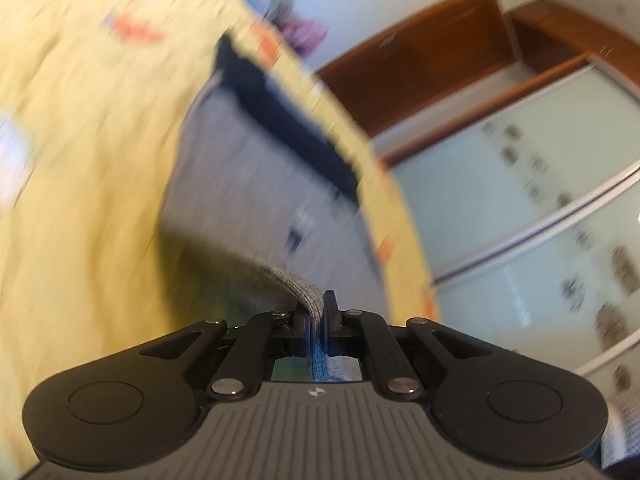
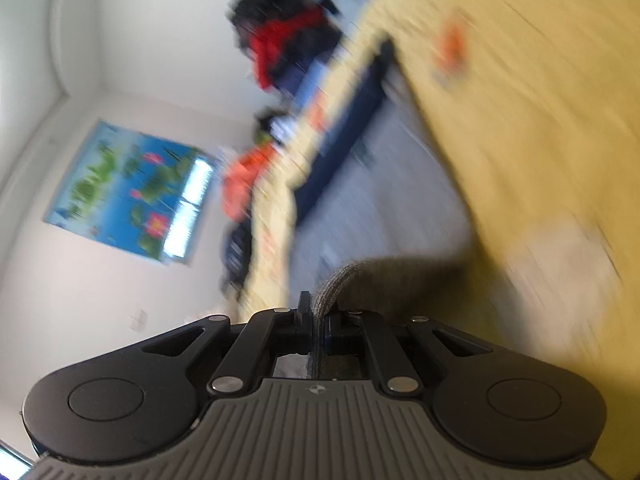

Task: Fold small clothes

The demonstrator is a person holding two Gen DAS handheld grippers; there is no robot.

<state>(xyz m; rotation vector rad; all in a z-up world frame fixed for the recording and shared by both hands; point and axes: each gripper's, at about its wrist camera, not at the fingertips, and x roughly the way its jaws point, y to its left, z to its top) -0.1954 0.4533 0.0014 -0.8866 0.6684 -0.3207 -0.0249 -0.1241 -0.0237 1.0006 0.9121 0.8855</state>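
Yellow bed sheet (image 1: 80,160) underneath, grey knit garment (image 1: 256,184) mostly flat on it, left gripper (image 1: 318,312) and right gripper (image 2: 318,312) each clamped on a lifted edge; fold looks barely begun.

I see soft daylight and strong motion blur in both views; only the gripper bodies at the bottom stay sharp, and the edges bend.

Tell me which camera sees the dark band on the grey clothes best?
The left wrist view: the dark band runs long and unobstructed across the grey garment. The right wrist view shows the same band narrower, more blurred, at a steeper angle.
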